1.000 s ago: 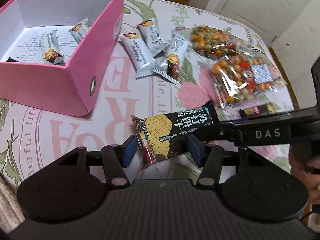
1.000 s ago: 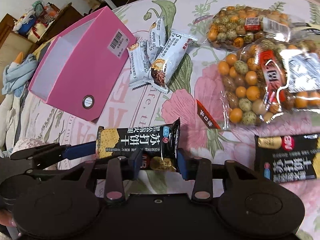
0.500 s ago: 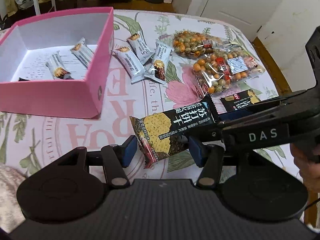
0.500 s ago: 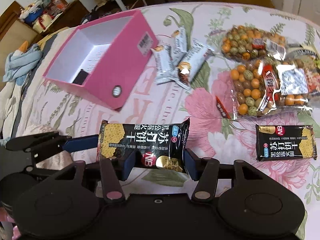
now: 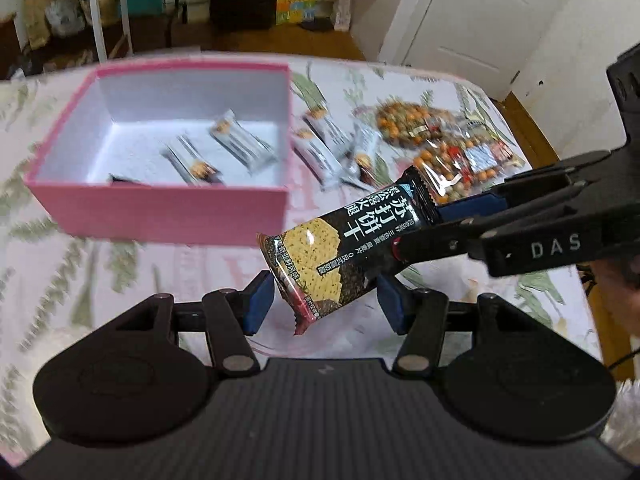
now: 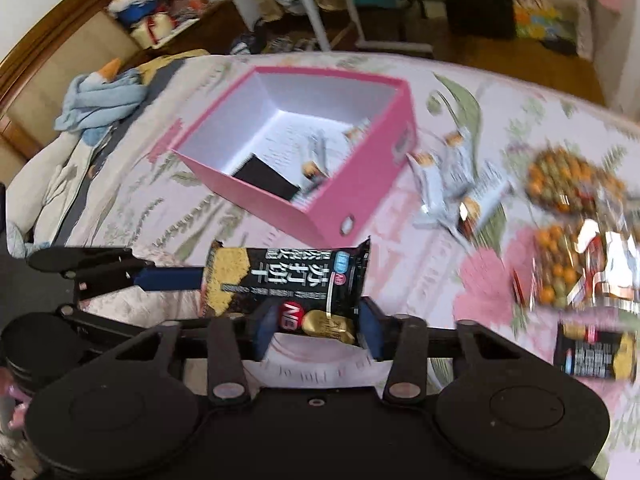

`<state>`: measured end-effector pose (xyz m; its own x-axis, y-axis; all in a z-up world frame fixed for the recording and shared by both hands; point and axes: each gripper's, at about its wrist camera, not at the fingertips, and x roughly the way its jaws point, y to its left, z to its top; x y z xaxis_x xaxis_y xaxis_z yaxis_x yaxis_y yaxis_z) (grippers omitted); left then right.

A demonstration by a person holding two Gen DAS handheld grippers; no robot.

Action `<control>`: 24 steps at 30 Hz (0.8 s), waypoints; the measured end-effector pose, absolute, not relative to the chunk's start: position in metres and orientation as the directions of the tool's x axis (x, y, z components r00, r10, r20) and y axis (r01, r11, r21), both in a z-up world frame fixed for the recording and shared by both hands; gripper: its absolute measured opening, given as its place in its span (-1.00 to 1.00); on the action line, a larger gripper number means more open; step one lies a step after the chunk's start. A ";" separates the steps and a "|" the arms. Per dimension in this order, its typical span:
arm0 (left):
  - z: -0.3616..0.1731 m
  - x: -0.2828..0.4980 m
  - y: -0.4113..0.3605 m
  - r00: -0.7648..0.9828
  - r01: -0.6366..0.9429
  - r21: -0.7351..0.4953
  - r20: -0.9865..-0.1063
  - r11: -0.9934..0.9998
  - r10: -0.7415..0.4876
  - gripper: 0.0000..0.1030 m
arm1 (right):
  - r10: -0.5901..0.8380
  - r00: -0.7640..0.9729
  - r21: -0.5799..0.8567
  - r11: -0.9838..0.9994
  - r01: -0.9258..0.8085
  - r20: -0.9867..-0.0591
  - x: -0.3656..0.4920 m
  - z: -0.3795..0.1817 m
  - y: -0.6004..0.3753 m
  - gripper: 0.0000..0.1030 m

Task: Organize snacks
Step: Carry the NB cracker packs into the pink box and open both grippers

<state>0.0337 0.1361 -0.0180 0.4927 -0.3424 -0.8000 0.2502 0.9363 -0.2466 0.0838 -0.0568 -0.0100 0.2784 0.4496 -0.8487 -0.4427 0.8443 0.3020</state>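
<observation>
A black cracker packet (image 5: 340, 256) hangs in the air above the table, held by both grippers at once. My left gripper (image 5: 326, 304) is shut on its yellow-printed end, a blue pad on each long edge. My right gripper (image 6: 316, 330) has its jaws closing on the other end, and the pads press the packet (image 6: 288, 280). In the left wrist view the right gripper (image 5: 418, 230) reaches in from the right. In the right wrist view the left gripper (image 6: 206, 280) reaches in from the left. The open pink box (image 5: 160, 212) stands beyond, with silver bars and a black packet inside.
Three silver snack bars (image 5: 324, 148) lie just right of the box (image 6: 280, 208). Two clear bags of coated nuts (image 5: 444, 140) lie further right. A second black cracker packet (image 6: 592, 354) lies on the floral cloth at the near right. A blue cloth (image 6: 96, 100) lies off to the left.
Both grippers have risen together with the packet, so the table looks farther off and the inside of the box shows more. The right jaws widened a little, then narrowed again.
</observation>
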 end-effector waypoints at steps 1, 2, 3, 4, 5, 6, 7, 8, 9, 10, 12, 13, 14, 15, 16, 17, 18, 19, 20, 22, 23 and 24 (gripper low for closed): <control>-0.014 0.036 0.143 0.503 0.252 -0.233 -0.798 0.939 -0.333 0.06 | 0.460 0.275 0.309 0.837 -0.451 -0.844 0.087 -0.008 -0.053 -0.23; -0.012 0.040 0.148 0.510 0.248 -0.223 -0.797 0.943 -0.323 0.06 | 0.470 0.272 0.317 0.831 -0.458 -0.840 0.092 -0.006 -0.049 -0.32; -0.008 0.045 0.156 0.517 0.243 -0.220 -0.795 0.945 -0.318 0.06 | 0.482 0.267 0.328 0.823 -0.463 -0.834 0.097 -0.005 -0.045 -0.33; -0.005 0.051 0.164 0.521 0.235 -0.223 -0.793 0.946 -0.316 0.06 | 0.497 0.260 0.341 0.815 -0.469 -0.828 0.103 -0.003 -0.040 -0.34; -0.003 0.057 0.169 0.524 0.227 -0.223 -0.792 0.948 -0.312 0.06 | 0.506 0.256 0.350 0.808 -0.474 -0.823 0.109 -0.002 -0.035 -0.34; -0.001 0.065 0.176 0.533 0.221 -0.217 -0.789 0.951 -0.304 0.06 | 0.516 0.251 0.357 0.800 -0.482 -0.819 0.115 -0.001 -0.029 -0.34; 0.001 0.071 0.181 0.546 0.220 -0.203 -0.785 0.954 -0.293 0.06 | 0.522 0.250 0.359 0.795 -0.490 -0.815 0.120 -0.001 -0.023 -0.34; 0.002 0.079 0.185 0.562 0.215 -0.186 -0.779 0.959 -0.277 0.06 | 0.526 0.249 0.359 0.790 -0.498 -0.813 0.127 -0.001 -0.017 -0.34; 0.003 0.087 0.191 0.577 0.210 -0.169 -0.773 0.963 -0.262 0.06 | 0.532 0.246 0.361 0.783 -0.506 -0.810 0.134 -0.002 -0.009 -0.34; 0.002 0.095 0.196 0.589 0.210 -0.157 -0.768 0.965 -0.253 0.06 | 0.533 0.241 0.359 0.779 -0.515 -0.811 0.141 -0.004 -0.001 -0.34; 0.000 0.116 0.209 0.595 0.186 -0.159 -0.767 0.970 -0.240 0.07 | 0.528 0.237 0.344 0.772 -0.535 -0.815 0.157 -0.010 0.016 -0.34; -0.002 0.126 0.215 0.592 0.179 -0.166 -0.769 0.970 -0.240 0.07 | 0.525 0.234 0.339 0.770 -0.541 -0.818 0.164 -0.014 0.023 -0.34; -0.004 0.136 0.222 0.593 0.172 -0.170 -0.769 0.970 -0.240 0.06 | 0.520 0.228 0.335 0.768 -0.545 -0.823 0.173 -0.020 0.032 -0.34; -0.007 0.148 0.229 0.594 0.164 -0.170 -0.770 0.972 -0.235 0.07 | 0.522 0.218 0.340 0.765 -0.547 -0.825 0.181 -0.025 0.041 -0.34; -0.010 0.157 0.235 0.590 0.157 -0.169 -0.774 0.973 -0.230 0.07 | 0.527 0.206 0.350 0.761 -0.546 -0.824 0.188 -0.032 0.048 -0.34; -0.014 0.168 0.241 0.584 0.150 -0.163 -0.782 0.975 -0.220 0.07 | 0.534 0.188 0.367 0.757 -0.541 -0.824 0.196 -0.040 0.056 -0.34; -0.020 0.178 0.247 0.573 0.143 -0.148 -0.794 0.979 -0.204 0.07 | 0.545 0.167 0.388 0.750 -0.537 -0.822 0.204 -0.047 0.063 -0.34; -0.026 0.188 0.251 0.562 0.138 -0.137 -0.805 0.981 -0.192 0.07 | 0.554 0.152 0.406 0.745 -0.528 -0.819 0.211 -0.054 0.069 -0.34; -0.032 0.196 0.254 0.551 0.135 -0.126 -0.815 0.983 -0.181 0.07 | 0.557 0.146 0.417 0.748 -0.517 -0.818 0.217 -0.061 0.075 -0.34; -0.045 0.212 0.263 0.532 0.117 -0.122 -0.830 0.986 -0.166 0.07 | 0.558 0.138 0.428 0.752 -0.501 -0.818 0.230 -0.076 0.087 -0.34; -0.051 0.218 0.266 0.526 0.113 -0.117 -0.835 0.987 -0.159 0.07 | 0.557 0.132 0.436 0.757 -0.486 -0.820 0.237 -0.083 0.091 -0.34; -0.057 0.224 0.269 0.524 0.107 -0.112 -0.838 0.988 -0.152 0.07 | 0.563 0.113 0.456 0.758 -0.466 -0.819 0.244 -0.091 0.094 -0.34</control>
